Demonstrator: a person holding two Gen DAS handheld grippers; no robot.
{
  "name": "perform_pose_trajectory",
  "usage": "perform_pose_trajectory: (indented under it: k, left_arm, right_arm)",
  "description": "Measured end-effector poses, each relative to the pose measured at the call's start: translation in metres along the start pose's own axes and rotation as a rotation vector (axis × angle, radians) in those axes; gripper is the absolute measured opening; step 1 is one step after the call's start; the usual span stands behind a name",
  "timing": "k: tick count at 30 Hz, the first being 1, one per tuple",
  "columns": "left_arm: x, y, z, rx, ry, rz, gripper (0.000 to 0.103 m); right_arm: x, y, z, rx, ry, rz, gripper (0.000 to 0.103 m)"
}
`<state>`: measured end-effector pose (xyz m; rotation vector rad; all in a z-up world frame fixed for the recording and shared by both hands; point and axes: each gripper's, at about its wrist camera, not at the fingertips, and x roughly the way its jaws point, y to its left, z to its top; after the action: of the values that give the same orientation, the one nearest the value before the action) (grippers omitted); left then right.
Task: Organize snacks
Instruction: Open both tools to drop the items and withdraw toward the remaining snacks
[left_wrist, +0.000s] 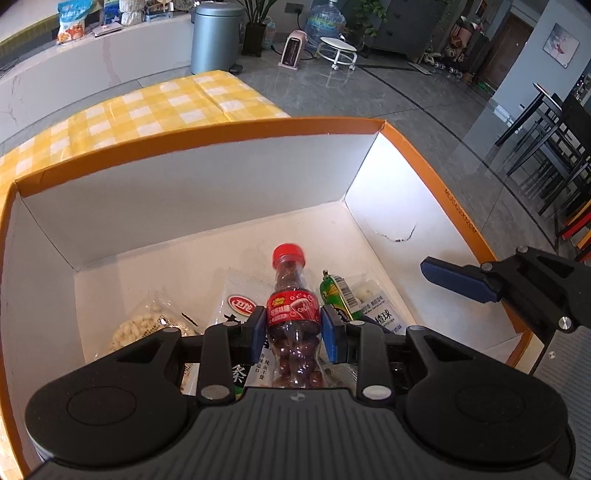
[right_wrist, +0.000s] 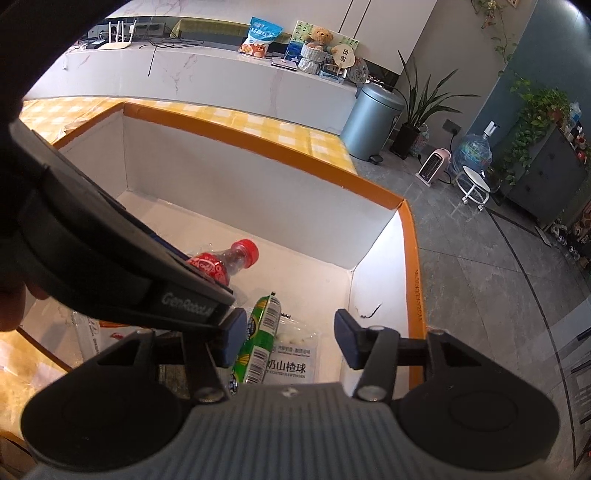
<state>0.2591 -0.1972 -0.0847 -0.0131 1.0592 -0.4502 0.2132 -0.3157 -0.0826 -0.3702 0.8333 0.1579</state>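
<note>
Clamping a small red-capped candy bottle (left_wrist: 293, 314) by its red label, the left gripper (left_wrist: 293, 332) has a blue pad pressed against each side, and the bottle points away from the camera with its cap toward the far wall of the box. It hangs low inside the orange-rimmed cardboard box (left_wrist: 258, 125), over the packets on the white floor: a clear bag of pale nuts (left_wrist: 140, 325) to the left, a white packet with a red logo (left_wrist: 240, 306) just beneath the bottle, and a green striped packet (left_wrist: 338, 295) to the right. In the right wrist view, the right gripper (right_wrist: 290, 341) stands with its jaws apart and nothing pressed between them; the green striped packet lies on the box floor just beside its left pad, resting on a clear bag with Chinese lettering (right_wrist: 291, 360). The gripper sits near the box's right corner. The box rests on a yellow checked tablecloth (left_wrist: 166, 107), and beyond it are a grey bin (left_wrist: 216, 37) and a small pink heater (left_wrist: 293, 50) on the tiled floor.
</note>
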Motion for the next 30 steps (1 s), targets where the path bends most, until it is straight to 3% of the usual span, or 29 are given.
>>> perform_pose_trajectory:
  k: [2, 4, 15, 22, 30]
  left_arm:
    - [-0.003, 0.0, 0.001, -0.003, -0.007, -0.002, 0.046]
    - [-0.006, 0.0, 0.001, -0.003, -0.013, -0.003, 0.049]
    - [-0.042, -0.001, -0.004, 0.017, -0.083, 0.001, 0.054]
    - [-0.09, 0.0, -0.018, 0.062, -0.19, 0.054, 0.054]
    - [-0.151, 0.003, -0.048, 0.117, -0.363, 0.183, 0.058]
  right_arm:
    - [0.0, 0.0, 0.0, 0.007, -0.001, -0.001, 0.053]
    - [0.0, 0.001, 0.002, 0.003, -0.005, -0.005, 0.056]
    - [-0.018, 0.006, 0.004, 0.007, -0.041, -0.008, 0.059]
    - [-0.044, 0.011, 0.005, 0.056, -0.092, 0.023, 0.059]
    - [-0.085, 0.031, 0.006, 0.132, -0.227, 0.056, 0.059]
